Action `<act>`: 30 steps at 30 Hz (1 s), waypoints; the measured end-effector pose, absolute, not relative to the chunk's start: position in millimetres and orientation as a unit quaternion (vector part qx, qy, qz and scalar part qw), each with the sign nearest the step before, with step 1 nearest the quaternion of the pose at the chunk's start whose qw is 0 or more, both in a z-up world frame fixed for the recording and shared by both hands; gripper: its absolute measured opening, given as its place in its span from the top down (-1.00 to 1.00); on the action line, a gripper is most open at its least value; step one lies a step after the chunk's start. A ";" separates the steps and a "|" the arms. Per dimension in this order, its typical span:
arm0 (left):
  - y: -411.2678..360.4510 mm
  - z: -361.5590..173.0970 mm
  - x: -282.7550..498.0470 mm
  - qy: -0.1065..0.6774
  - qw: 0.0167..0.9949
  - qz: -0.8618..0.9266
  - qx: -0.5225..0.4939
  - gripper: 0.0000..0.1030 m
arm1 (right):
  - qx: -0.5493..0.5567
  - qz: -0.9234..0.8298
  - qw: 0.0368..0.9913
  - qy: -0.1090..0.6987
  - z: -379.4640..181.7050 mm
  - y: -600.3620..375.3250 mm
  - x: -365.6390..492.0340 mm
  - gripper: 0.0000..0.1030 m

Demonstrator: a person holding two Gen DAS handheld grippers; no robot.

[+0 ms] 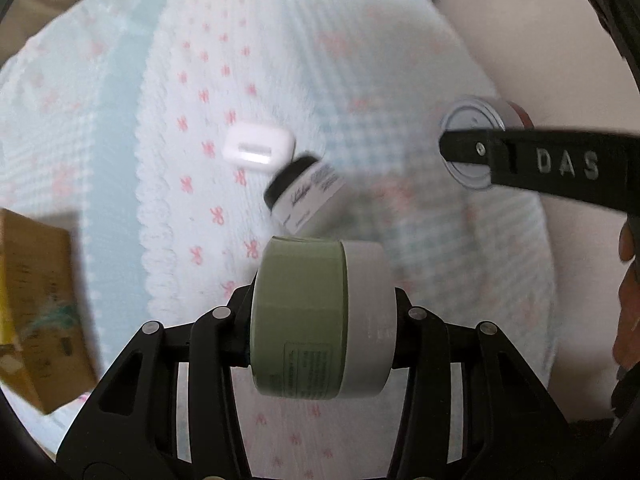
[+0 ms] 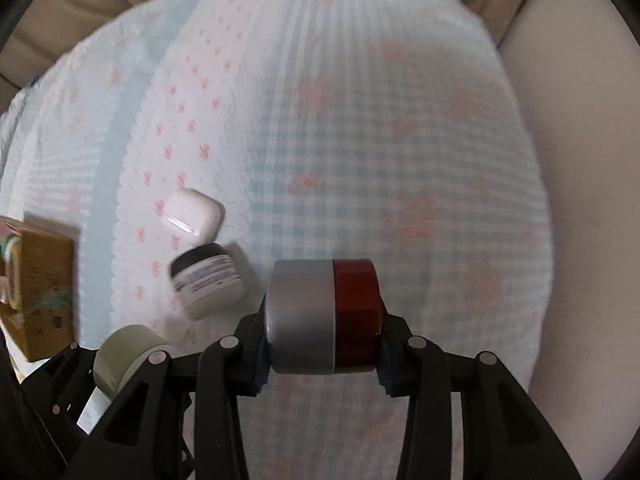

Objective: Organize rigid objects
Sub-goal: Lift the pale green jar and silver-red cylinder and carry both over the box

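While you hold both grippers above a quilted bedspread [image 2: 360, 128] printed with pink bows and pale blue checks, each one has a jar clamped on its side. Your left gripper [image 1: 322, 320] is closed on a green jar [image 1: 298, 320] with a white lid, the fingers pressing its 2 flat ends. Your right gripper [image 2: 322, 320] is closed the same way on a red jar [image 2: 356, 314] with a silver lid, lid to the left. In the left wrist view, the right gripper's black finger, lettered DAS, crosses the red jar's silver end at the far right.

On the bedspread lie 2 loose items, touching or nearly so: a white earbud case [image 2: 194, 214] and, nearer to you, a small white jar with a black lid [image 2: 208, 280], tipped on its side. A yellow-brown cardboard box [image 2: 38, 288] sits at the left edge. Both views are motion-blurred.
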State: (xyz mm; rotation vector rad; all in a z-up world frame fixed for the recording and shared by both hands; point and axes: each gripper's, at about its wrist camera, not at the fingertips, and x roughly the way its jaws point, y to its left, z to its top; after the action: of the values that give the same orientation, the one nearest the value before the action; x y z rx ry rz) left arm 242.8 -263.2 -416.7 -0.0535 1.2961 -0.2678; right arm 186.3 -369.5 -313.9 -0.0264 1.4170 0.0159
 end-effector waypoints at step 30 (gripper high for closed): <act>-121.0 -139.8 115.6 0.456 0.877 -0.099 -0.116 0.22 | -0.017 0.054 0.864 0.501 -77.3 -261.1 39.2 0.26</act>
State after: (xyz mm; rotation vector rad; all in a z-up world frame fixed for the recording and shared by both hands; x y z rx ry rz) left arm 115.6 -121.0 -139.8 -0.2417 0.9514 -0.2076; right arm 39.2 -261.1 -77.3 -0.0366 1.0497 0.1128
